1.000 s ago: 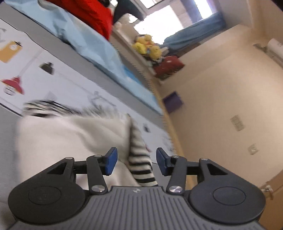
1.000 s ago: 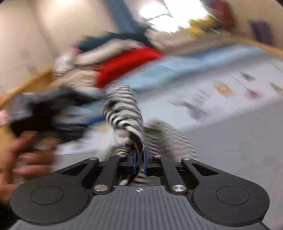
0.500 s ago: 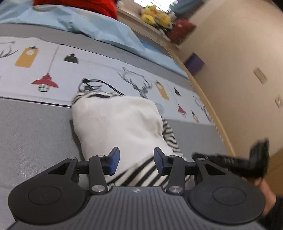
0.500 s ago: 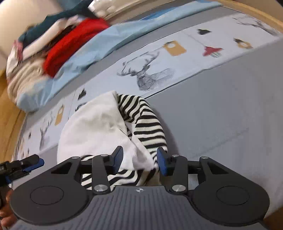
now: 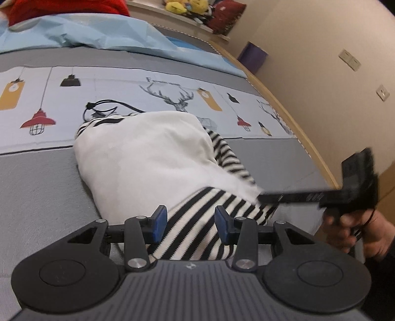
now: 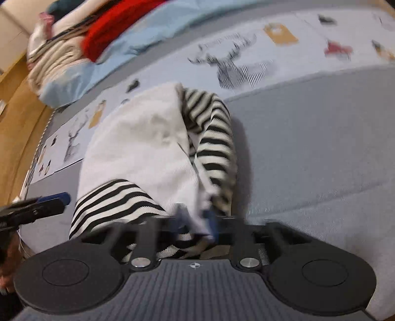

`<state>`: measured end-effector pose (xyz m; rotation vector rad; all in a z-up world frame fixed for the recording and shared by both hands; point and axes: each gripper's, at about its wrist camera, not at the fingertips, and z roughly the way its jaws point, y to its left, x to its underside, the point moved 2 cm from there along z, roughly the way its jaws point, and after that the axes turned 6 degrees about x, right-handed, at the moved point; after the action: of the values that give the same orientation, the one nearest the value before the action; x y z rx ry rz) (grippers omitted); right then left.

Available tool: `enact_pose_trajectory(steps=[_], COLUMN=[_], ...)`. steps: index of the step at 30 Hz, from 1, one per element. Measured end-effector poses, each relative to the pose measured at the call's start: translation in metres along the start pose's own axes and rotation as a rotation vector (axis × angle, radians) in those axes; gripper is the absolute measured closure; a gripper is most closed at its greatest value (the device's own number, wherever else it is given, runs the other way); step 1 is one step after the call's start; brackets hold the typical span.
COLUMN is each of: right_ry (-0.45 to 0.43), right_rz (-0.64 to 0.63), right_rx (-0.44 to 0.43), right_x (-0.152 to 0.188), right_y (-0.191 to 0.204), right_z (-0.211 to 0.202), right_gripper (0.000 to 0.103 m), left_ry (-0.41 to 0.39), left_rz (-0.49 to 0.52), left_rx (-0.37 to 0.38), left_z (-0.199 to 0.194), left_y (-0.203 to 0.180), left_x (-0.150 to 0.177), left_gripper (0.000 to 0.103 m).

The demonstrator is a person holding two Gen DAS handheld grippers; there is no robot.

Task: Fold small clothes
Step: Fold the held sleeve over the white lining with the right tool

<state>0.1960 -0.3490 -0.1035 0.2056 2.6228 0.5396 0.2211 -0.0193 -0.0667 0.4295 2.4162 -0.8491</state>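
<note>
One small garment [image 5: 148, 153]: white body, black-and-white striped sleeves. It lies partly folded on the bed's grey cover, far edge overlapping the printed band. One striped sleeve [image 5: 197, 222] crosses the near end; the other runs along the side.

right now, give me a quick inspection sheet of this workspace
surface: grey bed cover with a printed band of lamps and deer.
job's things: white garment with striped sleeves, partly folded, lying flat.
clutter: heap of clothes on a light blue sheet at the far side.
grippers: left tool open, a striped sleeve between its pads; right tool blurred, jaws have just been closing, now shut on the garment's near edge.
cables: thin black cord beyond the garment.
surroundings: beige wall, soft toys on a ledge.
</note>
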Motion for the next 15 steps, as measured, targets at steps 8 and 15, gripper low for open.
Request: enact_pose_trajectory(steps=[8,15], right_ry=[-0.150,0.057], right_rz=[0.187,0.144], right_rx=[-0.227,0.013], right_x=[0.004,0.015], right_y=[-0.055,-0.062], right_z=[-0.064,-0.023], right_gripper=[0.103,0.102], left_ry=[0.107,0.257], left_rz=[0.115,0.279], left_rx=[0.049,-0.010], left_z=[0.022,0.063], left_y=[-0.021,-0.034], left_x=[0.012,0.033], left_gripper=[0.058,0.061])
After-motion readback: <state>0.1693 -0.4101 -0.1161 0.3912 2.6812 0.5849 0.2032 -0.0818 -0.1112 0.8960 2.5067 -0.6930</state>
